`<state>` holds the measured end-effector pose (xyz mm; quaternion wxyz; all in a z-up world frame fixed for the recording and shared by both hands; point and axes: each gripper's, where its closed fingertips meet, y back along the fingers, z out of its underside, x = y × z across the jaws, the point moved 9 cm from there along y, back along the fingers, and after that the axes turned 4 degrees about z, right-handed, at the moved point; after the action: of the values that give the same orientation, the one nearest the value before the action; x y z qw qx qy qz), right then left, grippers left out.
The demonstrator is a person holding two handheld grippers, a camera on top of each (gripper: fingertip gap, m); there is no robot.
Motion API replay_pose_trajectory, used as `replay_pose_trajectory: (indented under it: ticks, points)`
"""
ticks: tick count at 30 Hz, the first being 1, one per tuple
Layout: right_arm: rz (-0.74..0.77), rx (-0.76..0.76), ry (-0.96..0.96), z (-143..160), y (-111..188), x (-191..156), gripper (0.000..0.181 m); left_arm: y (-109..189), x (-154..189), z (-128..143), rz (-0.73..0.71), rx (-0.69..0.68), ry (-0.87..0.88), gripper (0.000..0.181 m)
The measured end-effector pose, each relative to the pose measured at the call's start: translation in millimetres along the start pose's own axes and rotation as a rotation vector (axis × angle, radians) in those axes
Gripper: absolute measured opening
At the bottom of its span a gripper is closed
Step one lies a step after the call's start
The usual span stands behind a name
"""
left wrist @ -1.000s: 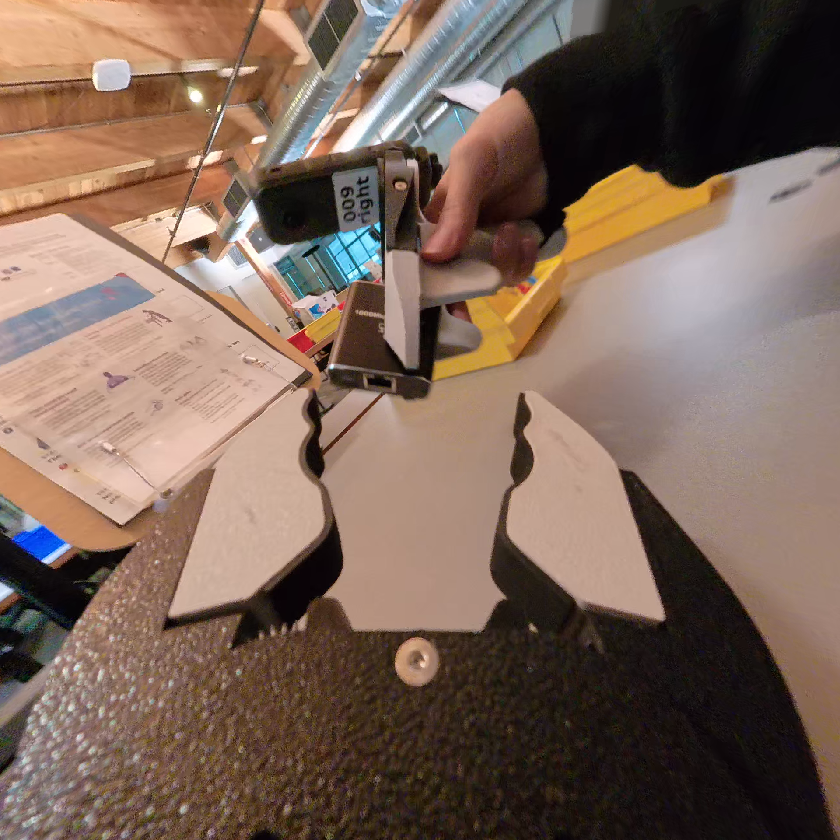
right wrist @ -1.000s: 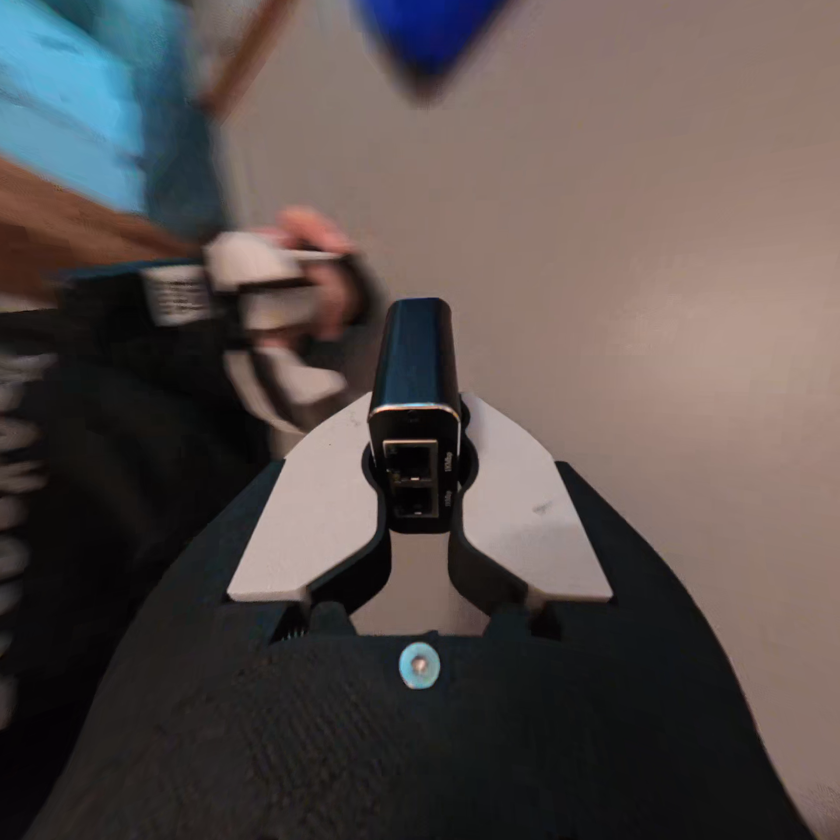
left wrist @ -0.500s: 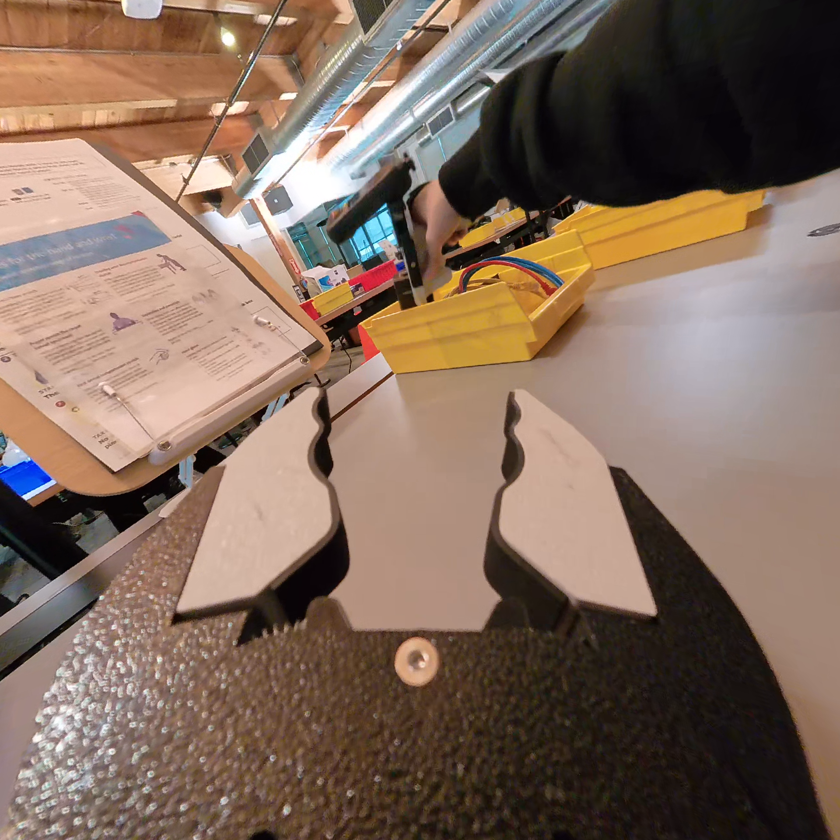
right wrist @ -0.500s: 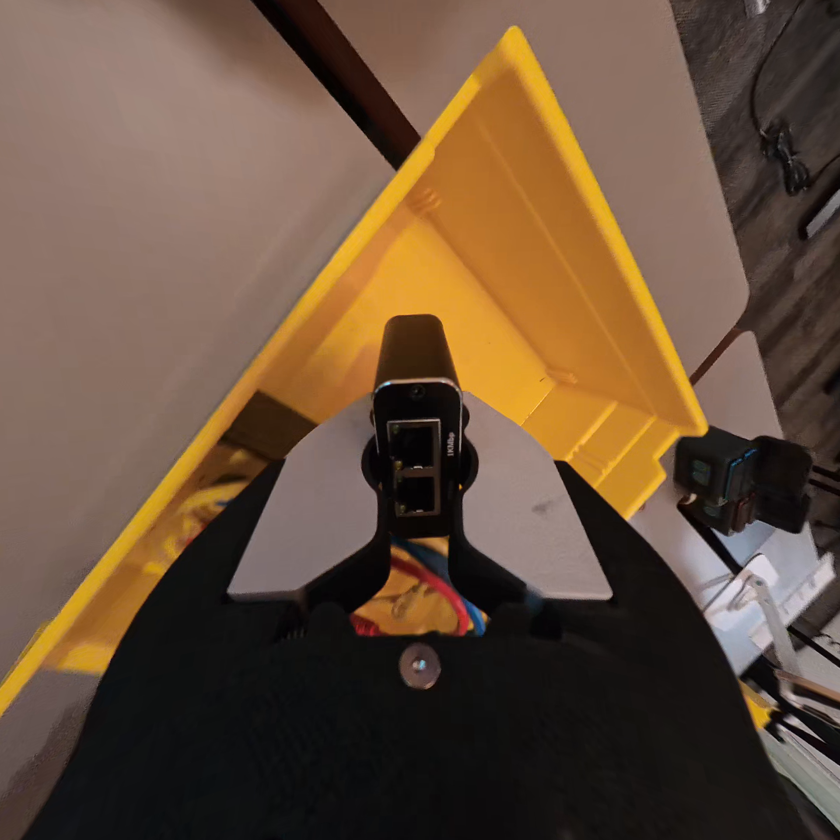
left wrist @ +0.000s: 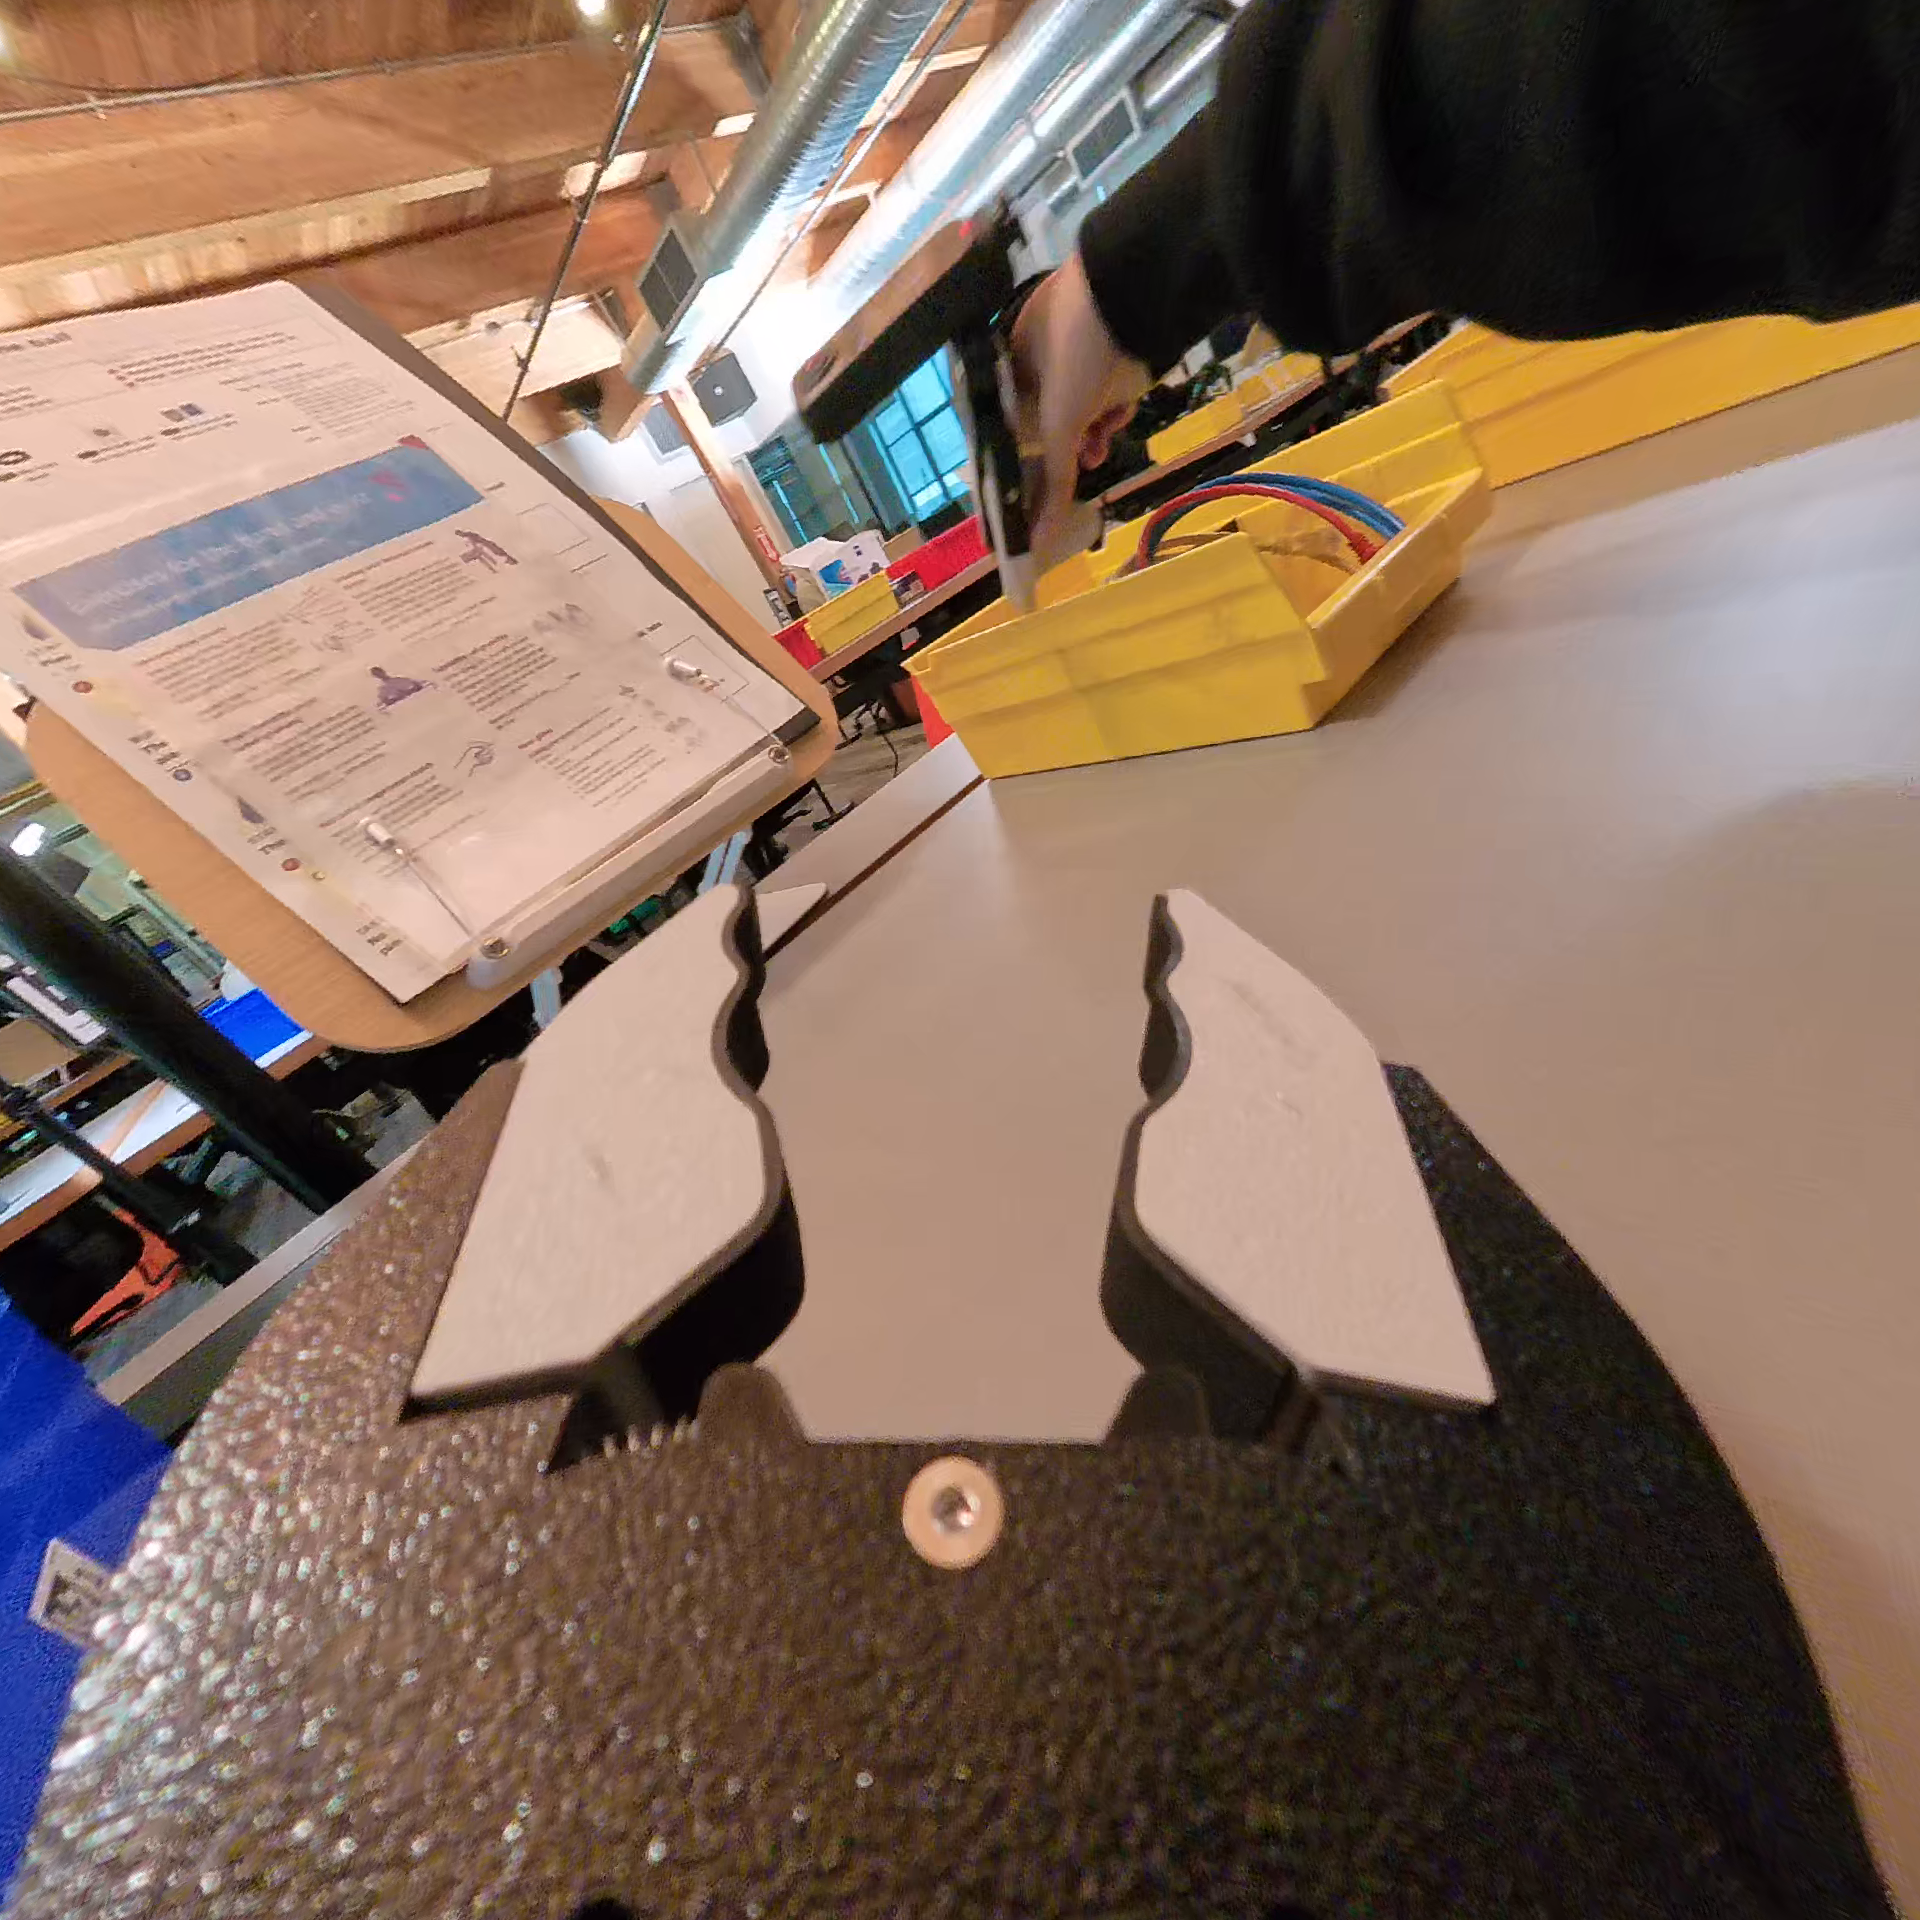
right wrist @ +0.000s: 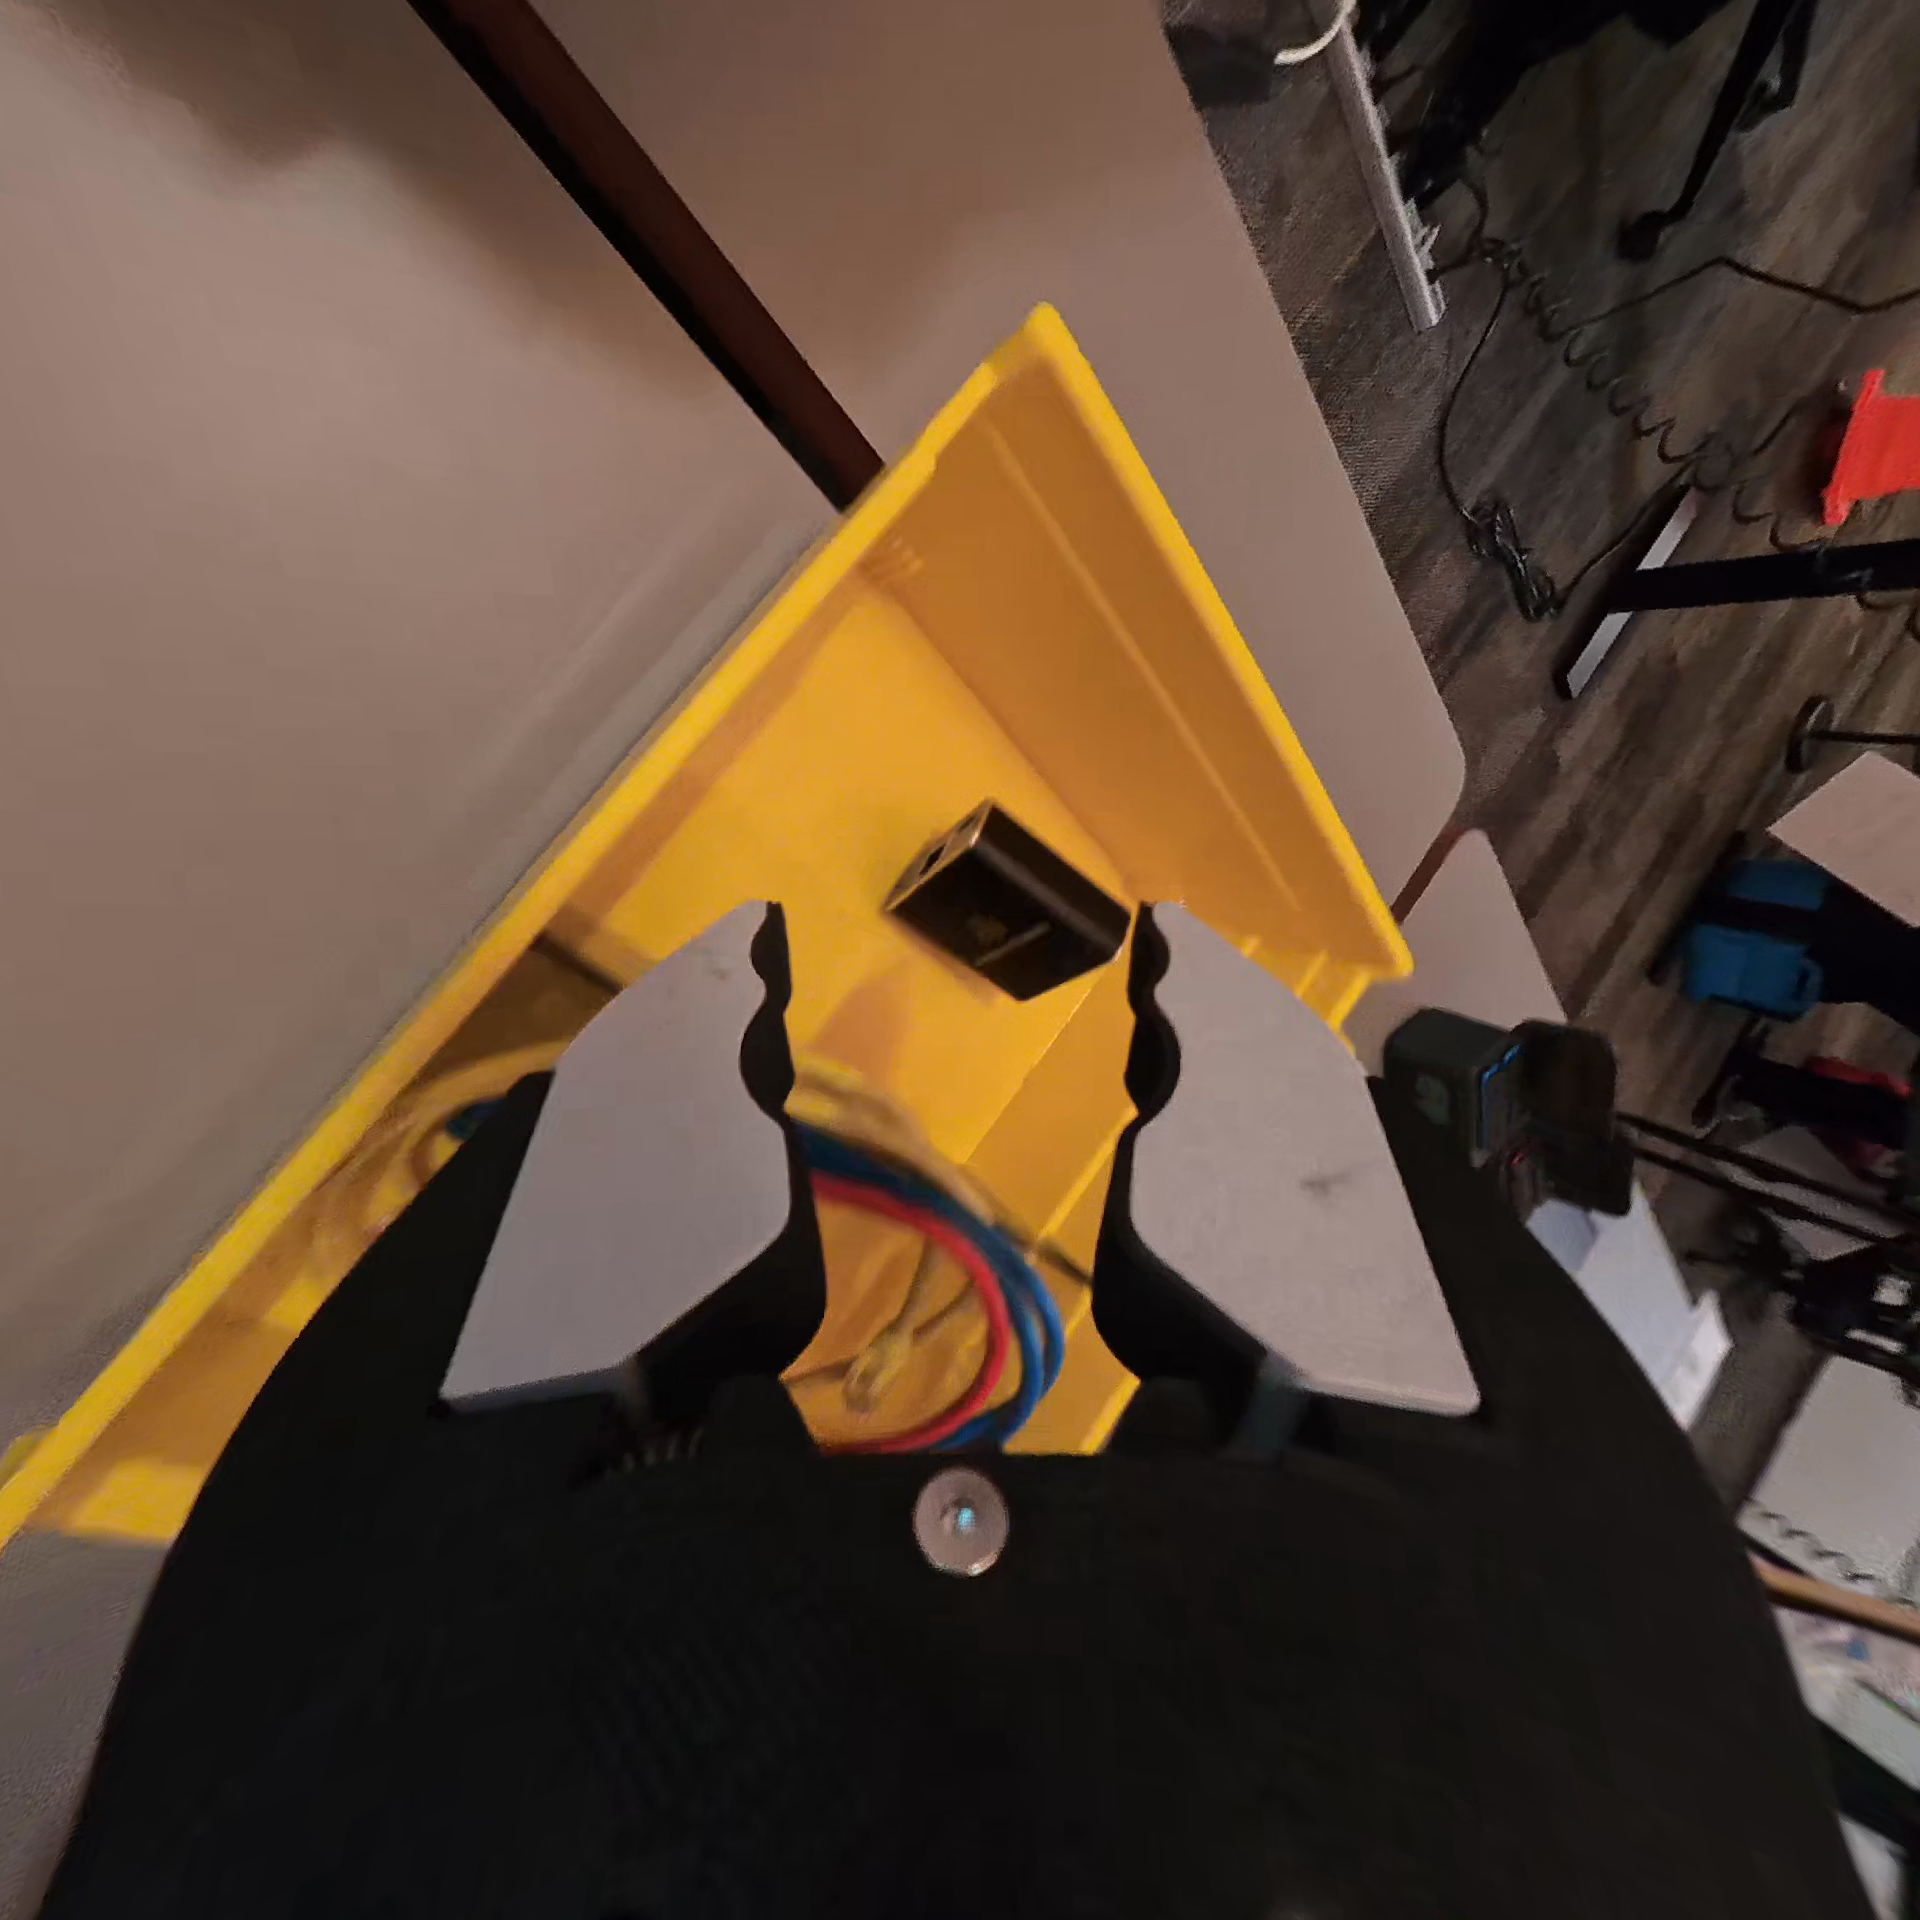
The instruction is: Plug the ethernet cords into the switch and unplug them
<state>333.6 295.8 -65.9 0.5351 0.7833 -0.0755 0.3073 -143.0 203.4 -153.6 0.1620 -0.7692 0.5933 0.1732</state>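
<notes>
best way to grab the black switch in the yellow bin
Grip the switch across its two long flat sides, near the middle of the body, coming down from above into the open-topped bin. It appears tilted, one end facing up-left, so the gripper would probably need turning to match. It sits apart from the cords, so they likely won't get in the way.

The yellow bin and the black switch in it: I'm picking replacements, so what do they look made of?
Yellow bin: likely moulded plastic, smooth with a slight sheen and moulded ribs. Switch: glossy black casing with sharp reflections, metal or plastic, can't tell which.
</notes>
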Motion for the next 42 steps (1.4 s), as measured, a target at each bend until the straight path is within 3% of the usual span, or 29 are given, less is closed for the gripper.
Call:
replay_pose_trajectory:
  ticks: [2, 5, 9, 14, 17, 20, 24, 27, 30, 32, 35, 39, 42]
  points:
    - [-0.014, 0.070, -0.072, 22.0, 29.4, -5.1, 0.068, 3.0, -0.6, -1.3, -0.020, -0.017, 0.027, 0.069]
    - [-0.150, 0.209, -0.135, 72.3, 72.8, -33.7, 0.072, 22.3, 3.9, -9.9, 0.073, -0.096, 0.089, 0.071]
    - [-0.291, 0.232, -0.150, 162.8, 110.7, -82.9, 0.076, 84.1, -1.6, -19.0, 0.179, -0.287, 0.101, 0.075]
    - [-0.325, 0.160, -0.285, 268.2, 150.4, -139.7, 0.083, 167.4, -22.0, -26.8, 0.065, -0.510, 0.323, 0.077]
    - [-0.262, 0.189, -0.264, 291.3, 166.4, -156.7, 0.083, 188.4, -28.1, -32.7, -0.006, -0.522, 0.392, 0.074]
    - [-0.279, 0.292, -0.275, 262.3, 153.1, -150.3, 0.086, 139.7, -39.0, -25.9, 0.122, -0.491, 0.340, 0.074]
    - [-0.363, 0.515, -0.363, 193.4, 124.7, -144.9, 0.087, 15.6, -37.1, -28.6, 0.321, -0.339, 0.223, 0.081]
    - [-0.285, 0.569, -0.462, 164.7, 112.2, -145.2, 0.088, -88.0, -11.8, -17.6, 0.287, -0.152, 0.331, 0.082]
    - [-0.164, 0.654, -0.578, 170.2, 110.3, -146.4, 0.095, -173.8, 27.5, -23.6, 0.277, -0.045, 0.456, 0.083]
    - [-0.123, 0.632, -0.640, 181.7, 110.3, -141.8, 0.098, -214.5, 55.2, -39.6, 0.333, -0.016, 0.510, 0.091]
    - [-0.092, 0.632, -0.727, 204.2, 118.1, -131.6, 0.101, -263.3, 81.3, -46.8, 0.291, -0.124, 0.526, 0.098]
    - [-0.020, 0.600, -0.891, 231.1, 113.3, -121.6, 0.104, -311.6, 87.0, -39.7, 0.142, -0.269, 0.465, 0.096]
    - [0.000, 0.598, -0.975, 241.9, 111.9, -114.3, 0.103, -327.8, 83.5, -26.9, 0.063, -0.450, 0.451, 0.079]
